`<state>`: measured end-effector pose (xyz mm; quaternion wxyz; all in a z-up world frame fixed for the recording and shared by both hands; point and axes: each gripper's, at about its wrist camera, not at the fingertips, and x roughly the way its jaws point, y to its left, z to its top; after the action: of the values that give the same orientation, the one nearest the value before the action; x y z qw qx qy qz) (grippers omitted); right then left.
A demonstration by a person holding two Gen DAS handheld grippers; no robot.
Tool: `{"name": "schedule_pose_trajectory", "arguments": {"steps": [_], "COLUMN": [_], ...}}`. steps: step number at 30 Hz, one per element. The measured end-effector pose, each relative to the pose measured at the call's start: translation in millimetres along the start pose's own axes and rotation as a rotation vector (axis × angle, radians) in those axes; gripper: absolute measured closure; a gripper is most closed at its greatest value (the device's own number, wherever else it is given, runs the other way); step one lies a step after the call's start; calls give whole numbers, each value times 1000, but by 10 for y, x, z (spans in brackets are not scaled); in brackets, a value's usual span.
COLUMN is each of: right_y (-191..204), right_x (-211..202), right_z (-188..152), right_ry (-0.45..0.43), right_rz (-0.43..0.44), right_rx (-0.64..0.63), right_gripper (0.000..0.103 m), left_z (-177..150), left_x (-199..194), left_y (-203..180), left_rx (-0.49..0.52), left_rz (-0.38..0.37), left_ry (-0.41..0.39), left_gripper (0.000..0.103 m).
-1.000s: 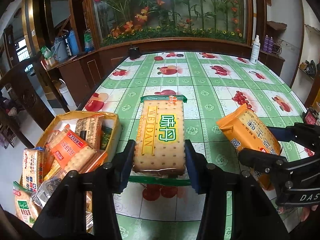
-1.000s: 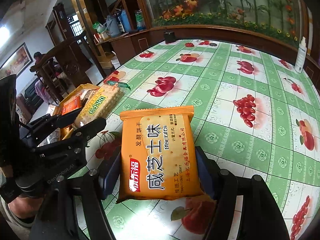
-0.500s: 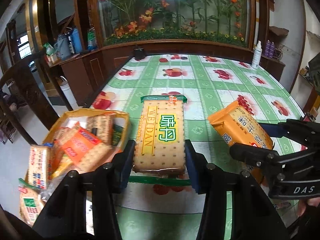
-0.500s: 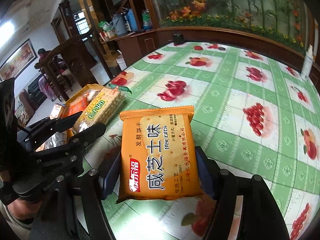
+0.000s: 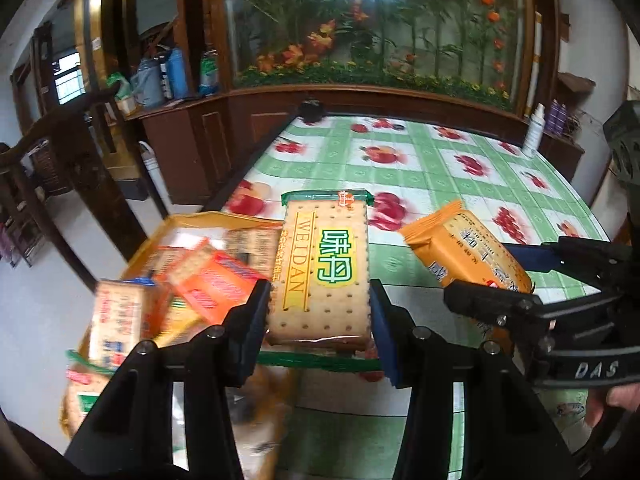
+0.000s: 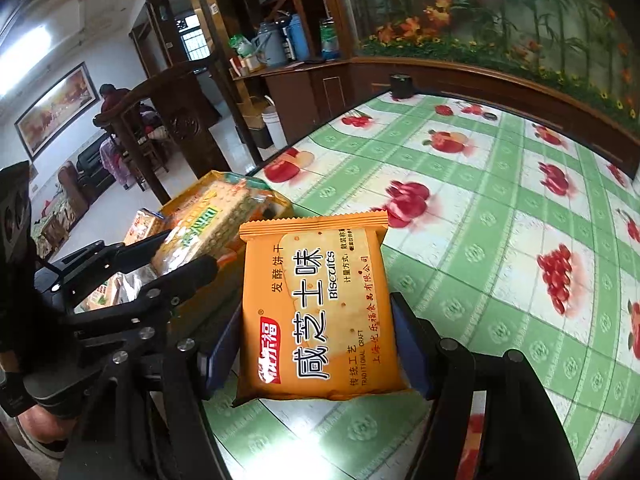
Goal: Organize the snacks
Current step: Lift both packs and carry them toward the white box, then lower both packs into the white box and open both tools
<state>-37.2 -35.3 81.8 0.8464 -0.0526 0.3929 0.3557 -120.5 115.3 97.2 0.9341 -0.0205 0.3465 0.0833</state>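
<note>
Left wrist view gives me the left gripper (image 5: 320,320) clamped on the lower sides of the green-trimmed WEIDAN cracker pack (image 5: 324,276), held above the table edge just right of the yellow snack box (image 5: 200,222) heaped with packs. My right gripper (image 6: 316,344) pinches the orange biscuit pack (image 6: 316,312) over the fruit-print tablecloth (image 6: 500,240), jaws fairly wide around it. I judge both are bound for the box, so I'd go one at a time, lower each flat onto a gap, and release low.
</note>
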Motion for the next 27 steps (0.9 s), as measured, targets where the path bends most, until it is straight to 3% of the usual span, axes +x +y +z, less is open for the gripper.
{"name": "schedule_pose_trajectory", "arguments": {"steps": [8,11,16,27], "right_y": [317,453,678,1079], "right_x": [348,521,814,1131], "right_z": [321,446,578,545], "right_ry": [30,48,93,166], "right_rz": [82,122,143,155], "right_rx": [-69,-95,-141,-230], "right_gripper": [33,33,33,33], "left_z": [-20,-56,-166,-289], "left_x": [-82,-39,71,86], "left_y": [773,948,1022,1088], "left_rx": [-128,-163,-180,-163], "left_rz": [103,106,94,172], "left_ry": [15,42,85,86], "left_gripper": [53,53,53,53]}}
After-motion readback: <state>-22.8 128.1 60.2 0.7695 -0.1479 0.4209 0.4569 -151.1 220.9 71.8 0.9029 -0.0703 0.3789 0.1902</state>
